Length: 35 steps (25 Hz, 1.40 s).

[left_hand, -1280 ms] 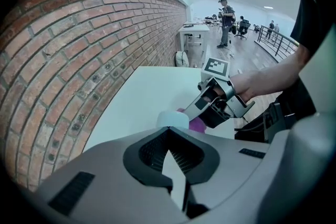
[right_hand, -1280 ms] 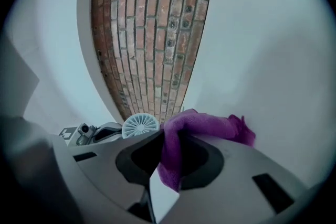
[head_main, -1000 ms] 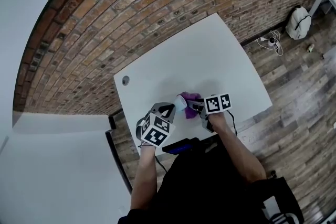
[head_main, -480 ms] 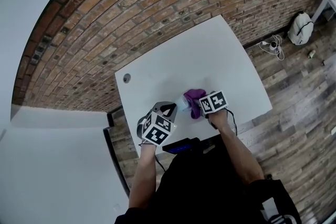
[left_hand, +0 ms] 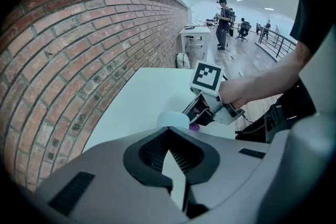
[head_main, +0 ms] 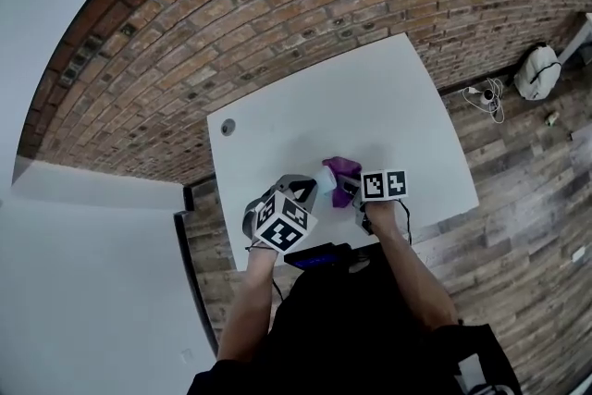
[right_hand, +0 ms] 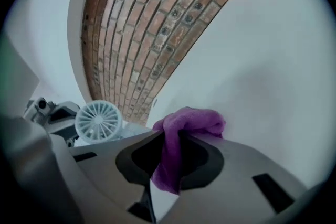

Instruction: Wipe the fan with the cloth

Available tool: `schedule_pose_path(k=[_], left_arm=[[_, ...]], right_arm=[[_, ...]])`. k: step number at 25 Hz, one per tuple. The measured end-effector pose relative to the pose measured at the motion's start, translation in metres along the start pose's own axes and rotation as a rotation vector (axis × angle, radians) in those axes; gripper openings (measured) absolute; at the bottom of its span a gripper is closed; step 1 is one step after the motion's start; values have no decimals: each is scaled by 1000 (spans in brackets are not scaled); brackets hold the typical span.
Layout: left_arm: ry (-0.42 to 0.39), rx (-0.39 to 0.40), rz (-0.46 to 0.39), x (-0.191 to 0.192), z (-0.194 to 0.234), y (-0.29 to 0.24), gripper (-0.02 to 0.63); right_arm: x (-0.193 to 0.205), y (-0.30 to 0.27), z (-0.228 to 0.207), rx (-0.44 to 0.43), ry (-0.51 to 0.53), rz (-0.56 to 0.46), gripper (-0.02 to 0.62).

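A small pale fan (head_main: 326, 176) with a round grille (right_hand: 98, 120) is held up over the white table (head_main: 370, 97). My left gripper (head_main: 310, 188) is shut on it from the near left. In the left gripper view only the fan's pale top (left_hand: 173, 119) shows past the jaws of the left gripper (left_hand: 169, 131). A purple cloth (head_main: 344, 169) hangs bunched from my right gripper (head_main: 353, 188), which is shut on it just right of the fan. In the right gripper view the cloth (right_hand: 184, 128) drapes between the jaws of the right gripper (right_hand: 173, 140), a little apart from the grille.
A brick wall (head_main: 277, 5) runs behind the table. A round cable hole (head_main: 228, 127) sits at the table's far left corner. A dark device (head_main: 319, 256) lies at the near edge. A white backpack (head_main: 538, 72) and cables (head_main: 483, 92) lie on the wood floor.
The right gripper has tipped and sunk slightly with the cloth, staying close beside the fan. The left gripper and the fan have kept still.
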<state>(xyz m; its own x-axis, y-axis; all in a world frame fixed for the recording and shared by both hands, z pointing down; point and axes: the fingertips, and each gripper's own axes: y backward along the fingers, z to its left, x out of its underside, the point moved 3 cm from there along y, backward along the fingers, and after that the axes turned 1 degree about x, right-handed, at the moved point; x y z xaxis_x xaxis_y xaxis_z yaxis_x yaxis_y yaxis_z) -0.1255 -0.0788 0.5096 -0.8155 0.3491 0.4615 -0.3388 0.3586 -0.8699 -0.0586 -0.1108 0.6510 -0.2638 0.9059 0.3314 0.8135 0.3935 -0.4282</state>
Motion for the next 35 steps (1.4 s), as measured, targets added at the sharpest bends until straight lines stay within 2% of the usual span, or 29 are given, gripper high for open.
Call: schedule_pose_path(k=[3,7,9,11,13,16,18,22,28,32,35], left_arm=[[2,-1,-3,0,1,0,3],[9,-2,-9,0,0,-1,3],[12,1,-13,0,0,-1,3],[14,4,-17,-1,-1,-1,3],[13,4,-18,-1,0,-1,3],[14,-3,-20,0,2,0,3],[18,-6,-24,1,2,1,3],[25,-4,-31,1,1,0,3],[23,-10,-35,1,2,2,3],[23,-10,-37,2,1,1,3],[23,-15,-39,2,2,1,3]], right_arm=[[6,-9,-14,111,156,119,66],[7,-10,-15,155,302,232,66],[5,-6,-19,173,324,248,66],[-8,0,-24,203,321,211,66],[-29,0,-22,195,292,142,66],[-53,-18,-6,88,209,92,66],[-53,-36,-1,47,188,132,66],[-34,-53,-10,57,187,232,66],[-12,-29,-17,76,154,199,66],[21,-6,-19,83,155,212,66],[58,2,-10,54,197,303,66]])
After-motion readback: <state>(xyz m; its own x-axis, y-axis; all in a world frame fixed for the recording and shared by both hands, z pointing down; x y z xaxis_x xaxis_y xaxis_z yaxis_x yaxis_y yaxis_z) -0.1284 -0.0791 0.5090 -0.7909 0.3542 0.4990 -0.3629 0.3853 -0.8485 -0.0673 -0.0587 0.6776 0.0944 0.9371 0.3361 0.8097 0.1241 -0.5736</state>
